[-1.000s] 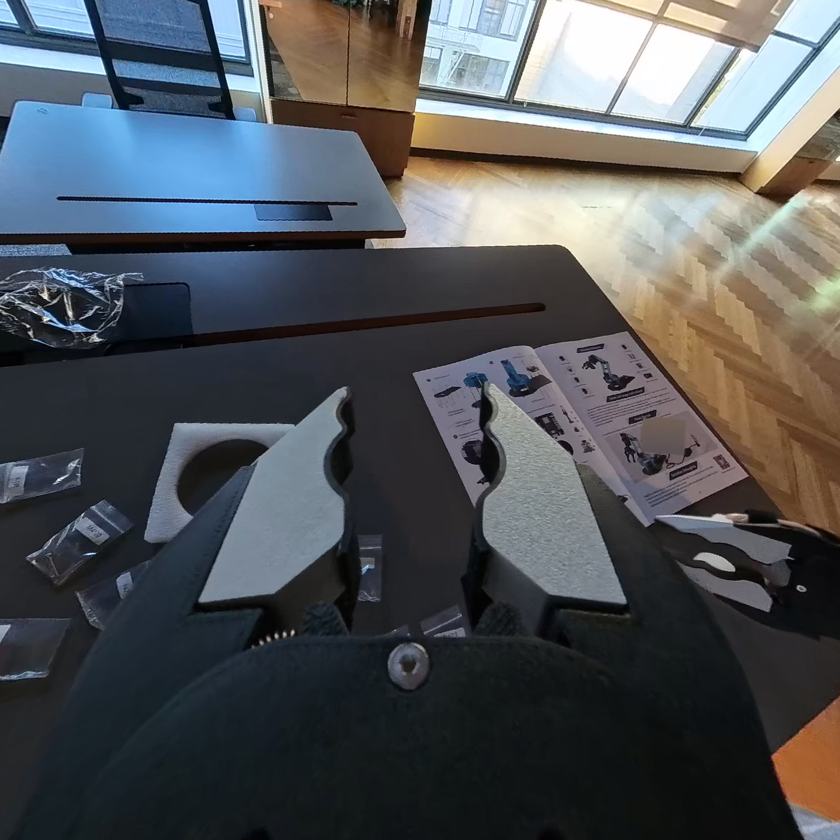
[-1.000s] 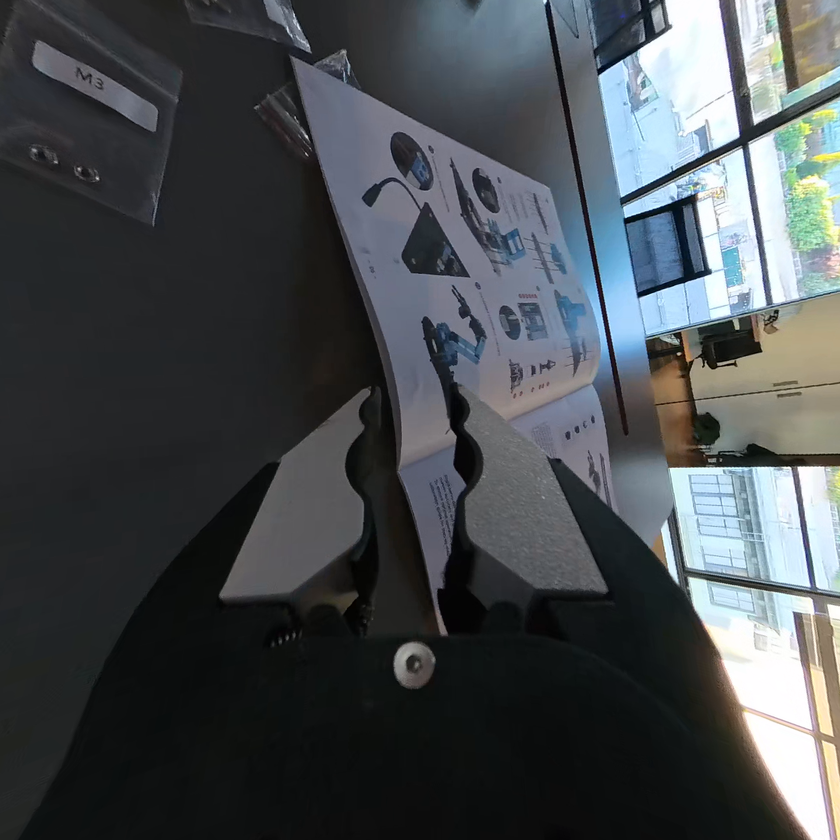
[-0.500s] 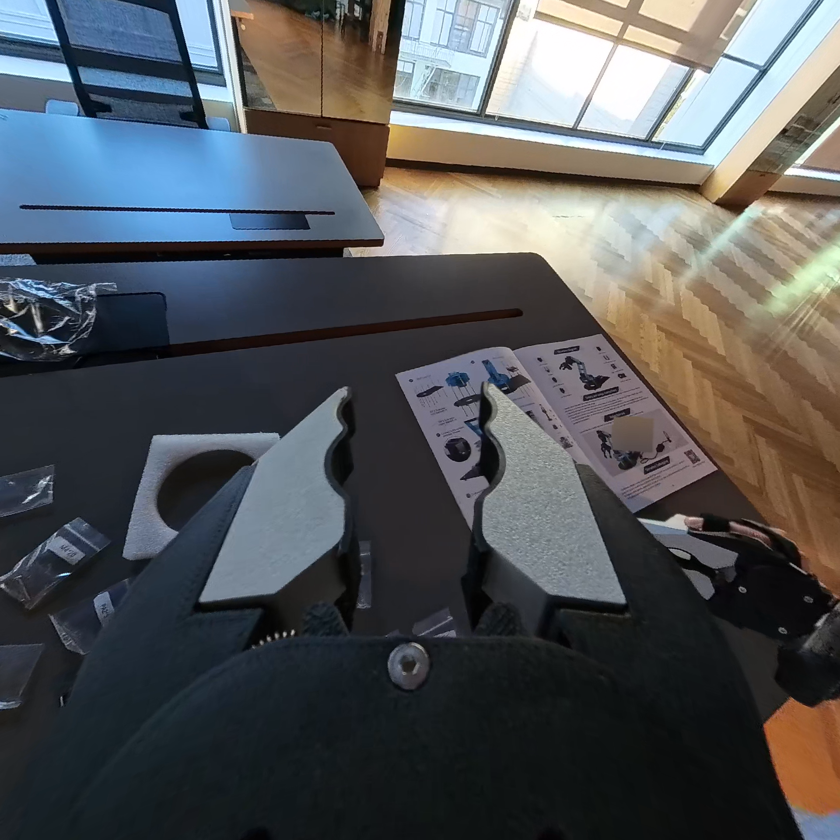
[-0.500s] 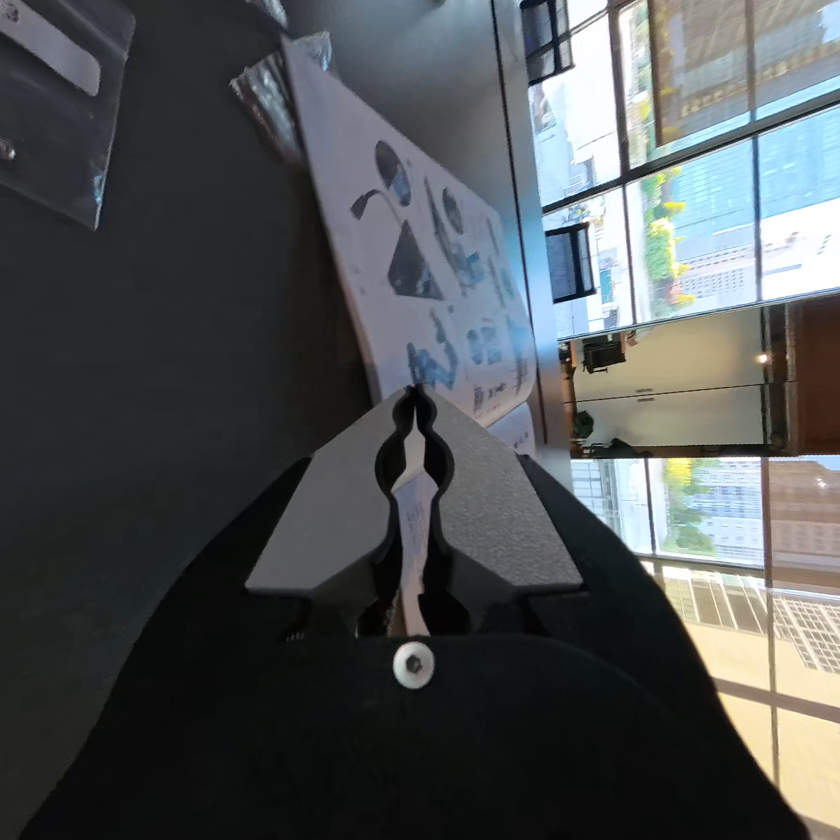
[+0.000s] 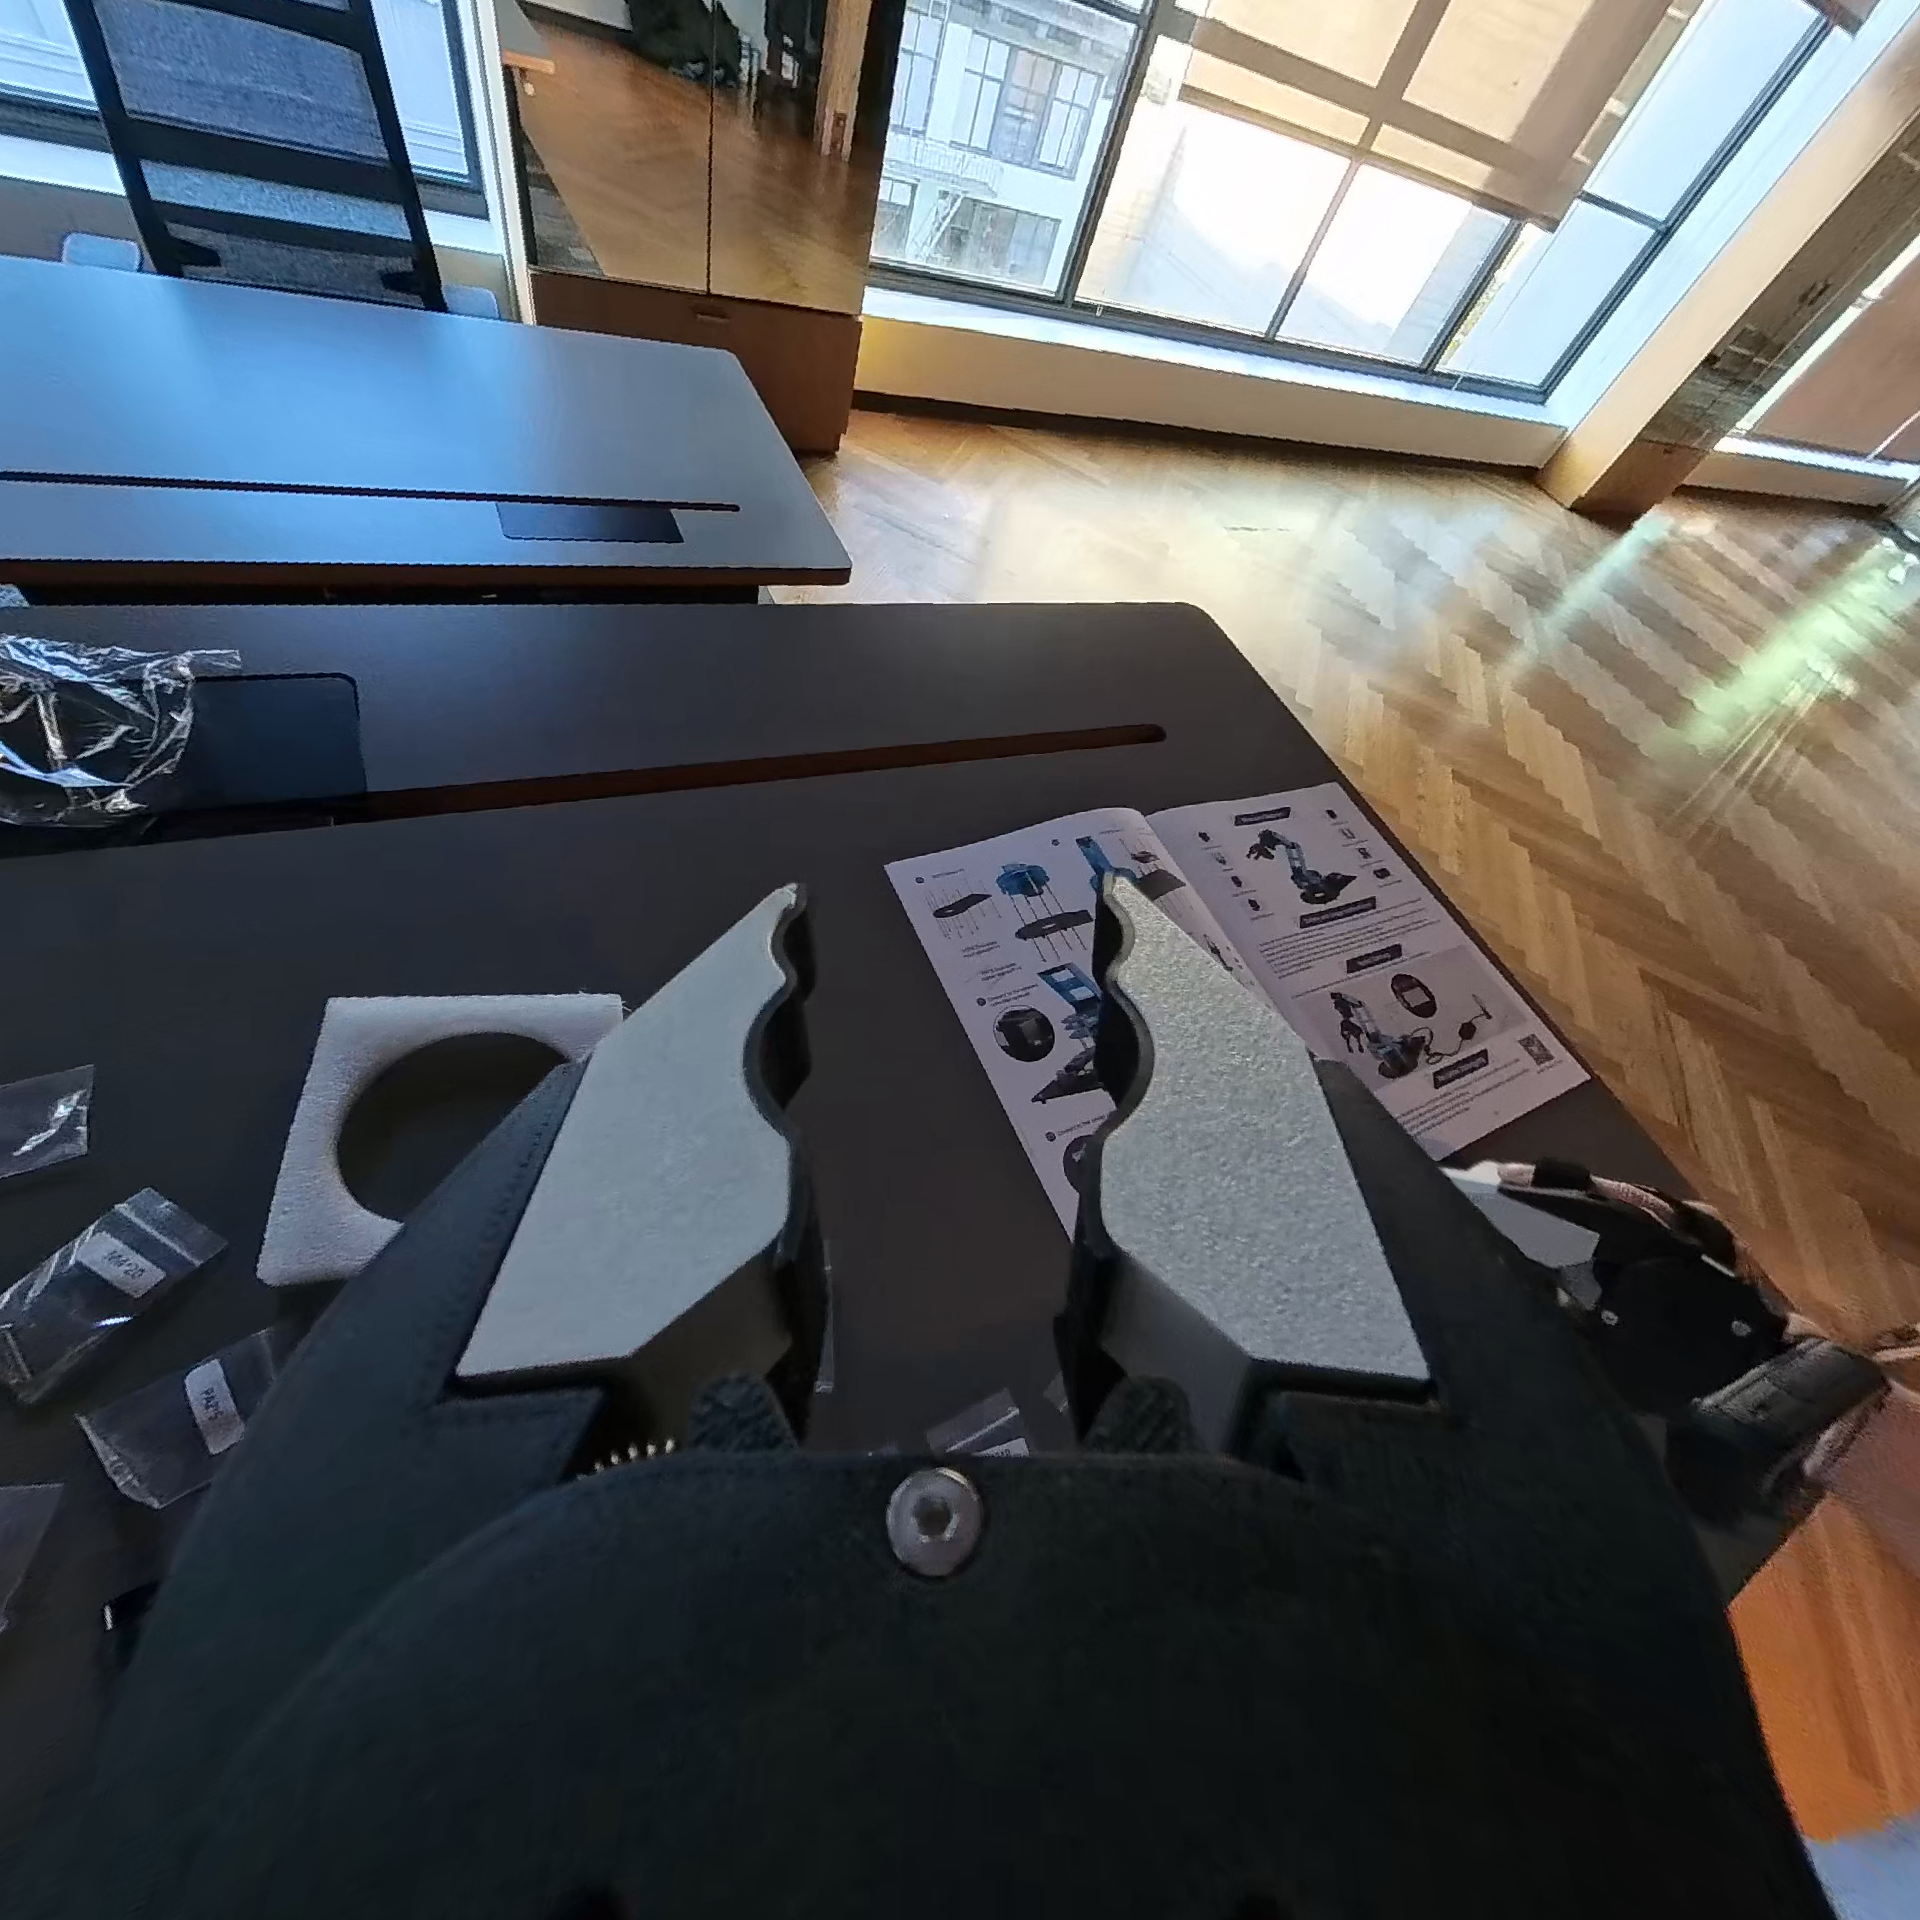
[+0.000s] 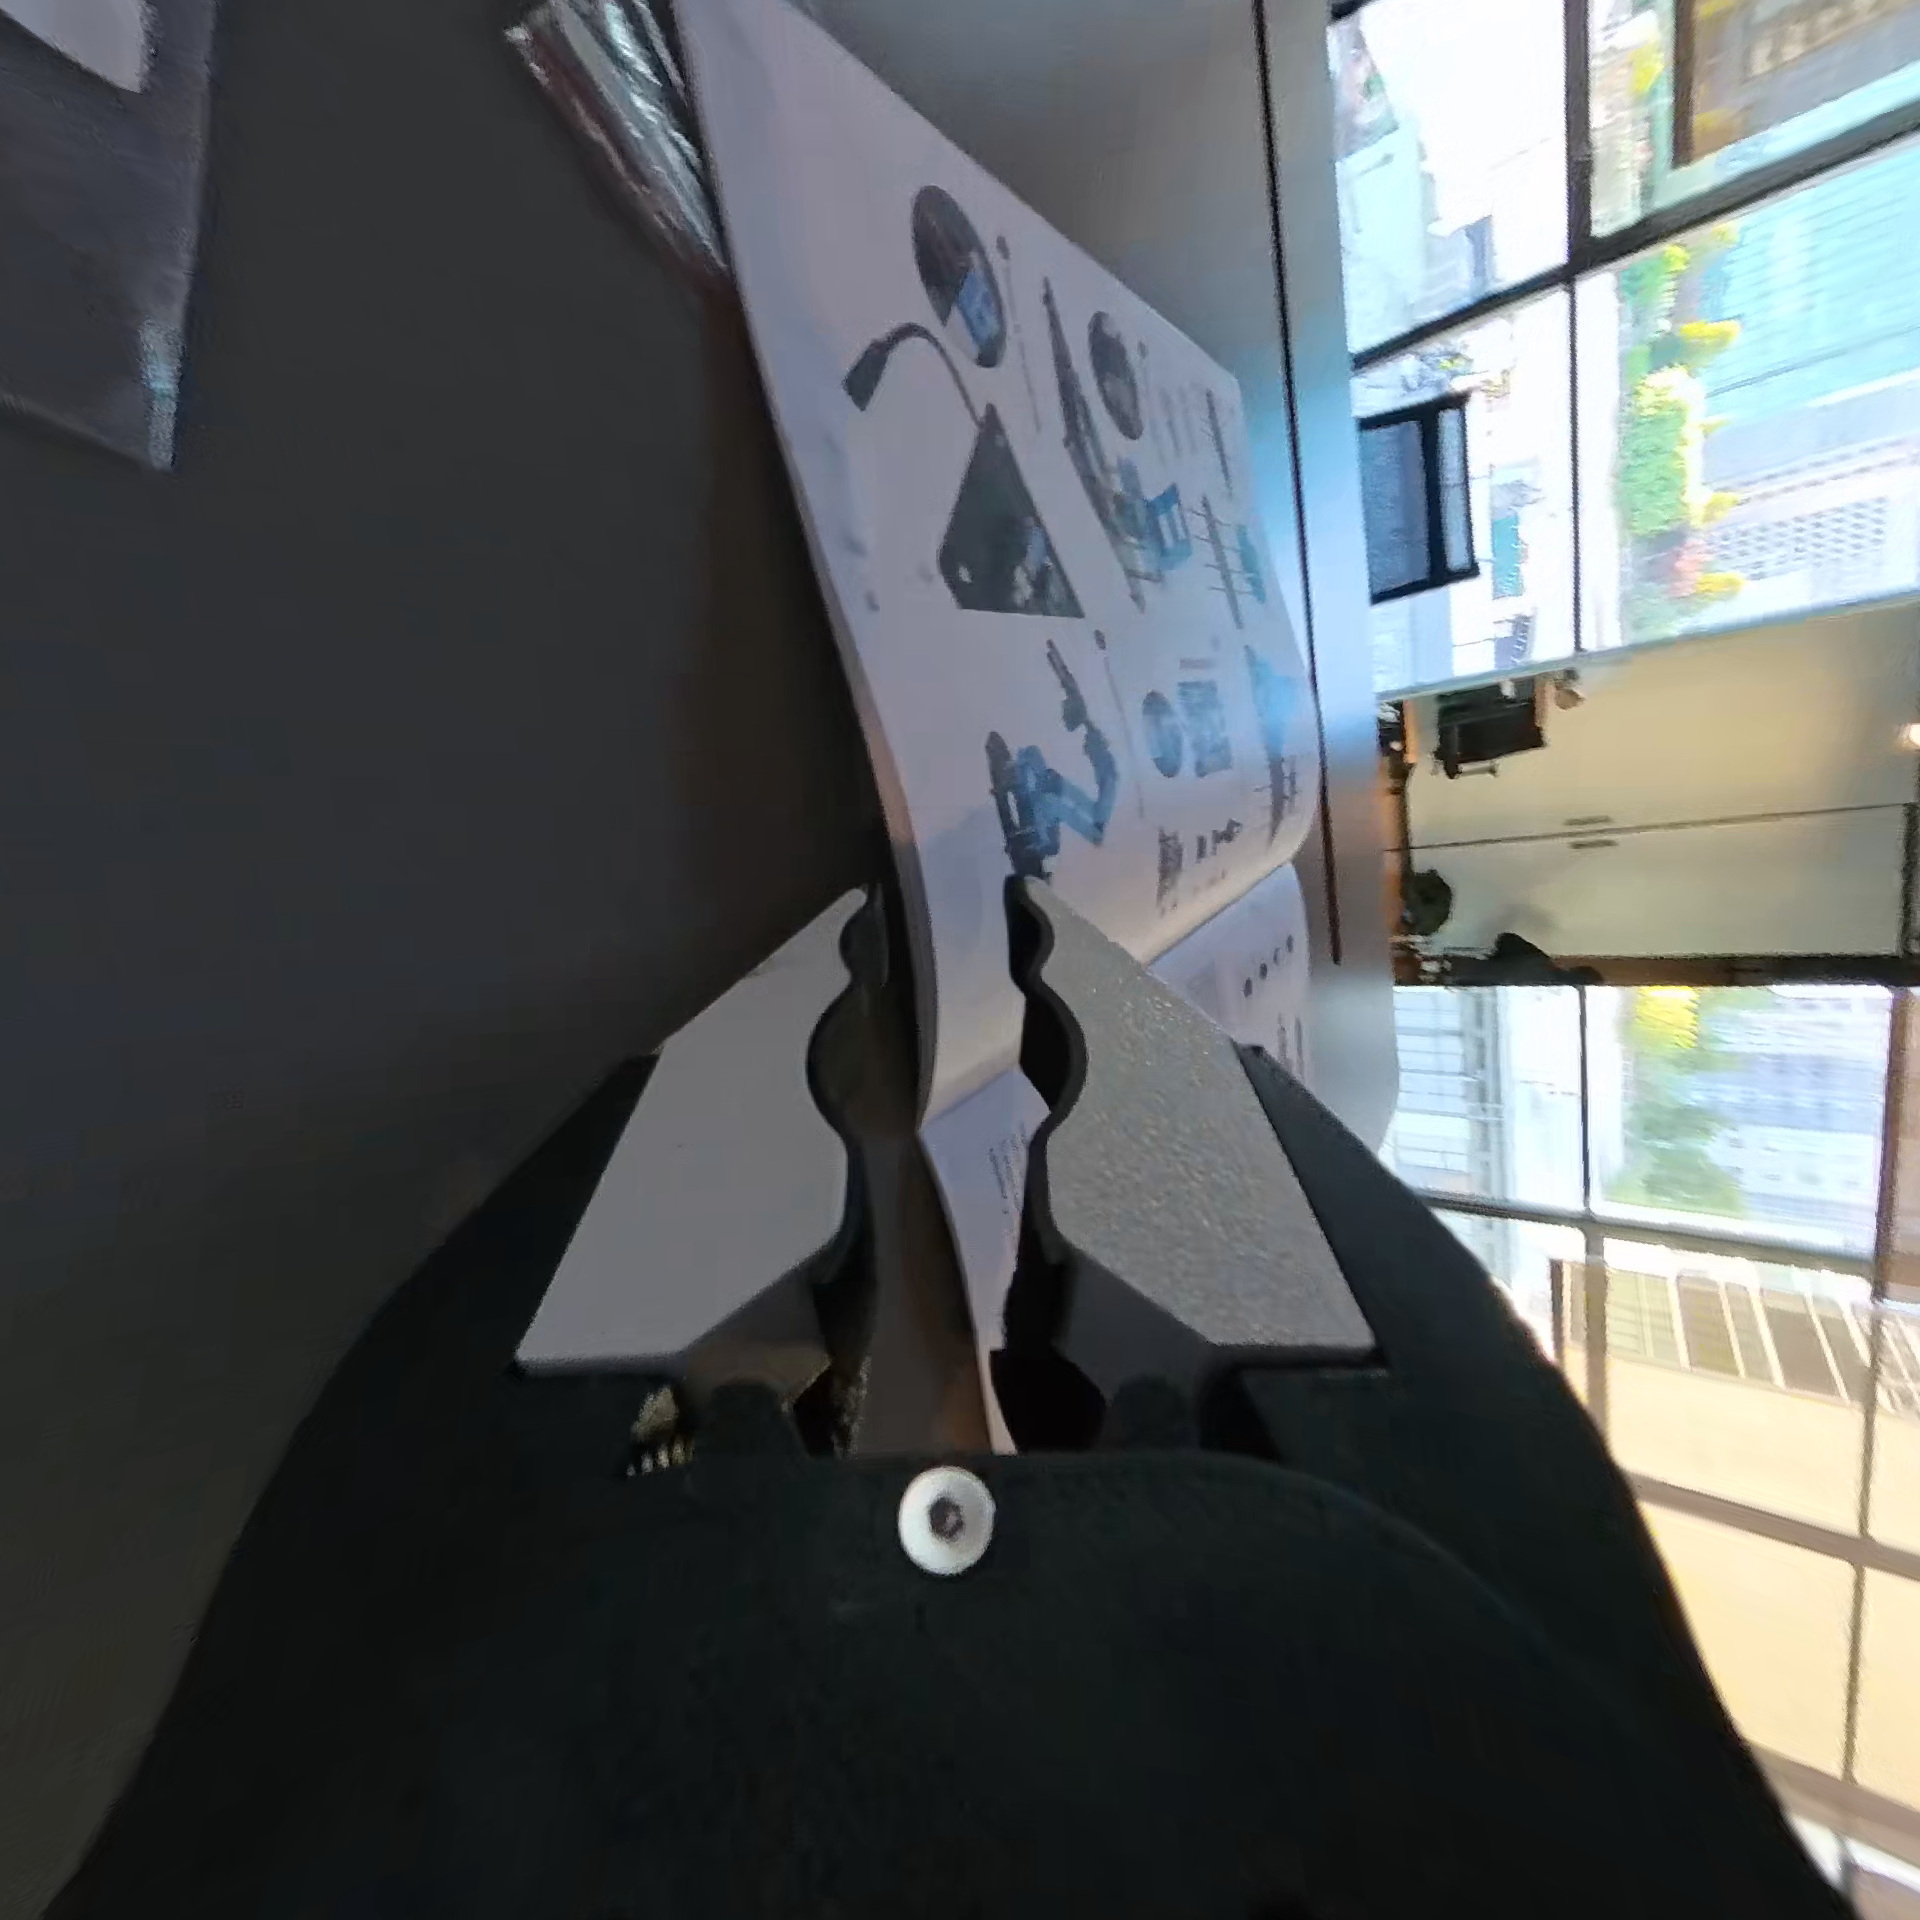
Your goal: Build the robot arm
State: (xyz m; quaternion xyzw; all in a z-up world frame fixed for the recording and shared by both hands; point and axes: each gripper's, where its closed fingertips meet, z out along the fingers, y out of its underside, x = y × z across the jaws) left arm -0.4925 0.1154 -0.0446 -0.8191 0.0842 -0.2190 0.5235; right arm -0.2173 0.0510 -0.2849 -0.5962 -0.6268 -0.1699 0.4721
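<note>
While the open booklet [image 6: 1049,540] lies on the black desk [image 6: 416,727], one page curves up between the parted fingers of the right gripper [image 6: 945,904], touching the left finger only. The left gripper [image 5: 951,904] hovers spread and empty, a foam square [image 5: 343,1049] and small plastic bags [image 5: 104,1288] left of its fingers.

Office space, black desks [image 5: 395,416] with cable slots, mesh chair [image 5: 249,145], herringbone wood floor [image 5: 1455,644], tall windows [image 5: 1299,208]

White foam square [image 5: 457,1101], small plastic bags [image 5: 99,1299], crumpled clear wrap [image 5: 88,717].
</note>
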